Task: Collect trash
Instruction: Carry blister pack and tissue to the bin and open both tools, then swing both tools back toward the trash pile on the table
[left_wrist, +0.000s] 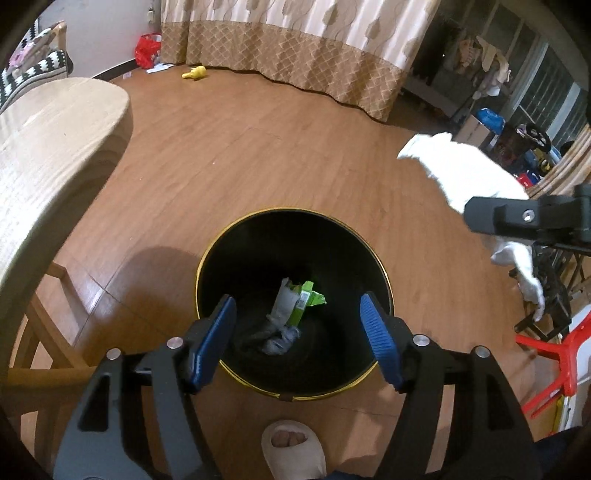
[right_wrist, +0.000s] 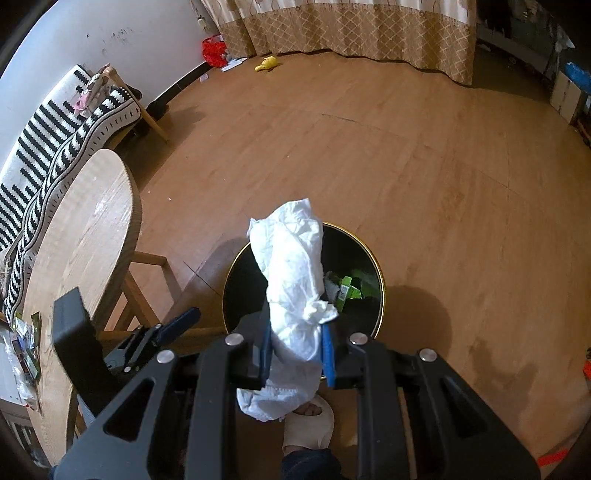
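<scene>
Black round gold-rimmed bin (left_wrist: 221, 243) under left gripper (left_wrist: 297, 321), jaws apart, empty; right gripper (right_wrist: 295, 349) clamps crumpled white tissue wad (right_wrist: 291, 266).

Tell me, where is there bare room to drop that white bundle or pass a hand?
The bin is mostly bare; only trash lies at its bottom. Wide bare floor stretches from bin to curtain. Crowded: the table's near end with wrappers.
</scene>
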